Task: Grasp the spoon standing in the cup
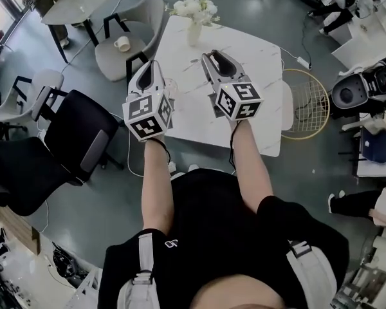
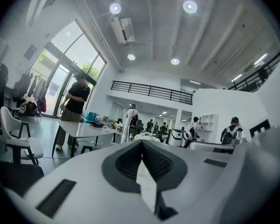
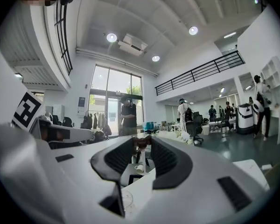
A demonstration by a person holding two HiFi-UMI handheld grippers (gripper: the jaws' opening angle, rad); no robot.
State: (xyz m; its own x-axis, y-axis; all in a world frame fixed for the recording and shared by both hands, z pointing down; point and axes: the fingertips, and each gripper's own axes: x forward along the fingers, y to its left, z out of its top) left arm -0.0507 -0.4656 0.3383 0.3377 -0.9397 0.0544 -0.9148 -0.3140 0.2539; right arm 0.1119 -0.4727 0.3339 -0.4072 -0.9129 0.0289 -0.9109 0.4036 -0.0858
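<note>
I see a small white cup (image 1: 122, 43) on the seat of a grey chair (image 1: 109, 60) beyond the table's far left corner. It also shows as the cup (image 3: 139, 168) far off between the right jaws. No spoon can be made out in it. Both grippers hang over the white marble table (image 1: 264, 69), pointing away from me. My left gripper (image 1: 153, 66) (image 2: 142, 142) has its tips together with nothing between them. My right gripper (image 1: 216, 58) (image 3: 142, 143) stands open and empty, well short of the cup.
A vase of white flowers (image 1: 194, 18) stands at the table's far edge. A round gold wire frame (image 1: 305, 102) leans at the table's right. Black chairs (image 1: 83, 134) crowd the left side. A person in a dark shirt (image 2: 77, 101) stands by another table.
</note>
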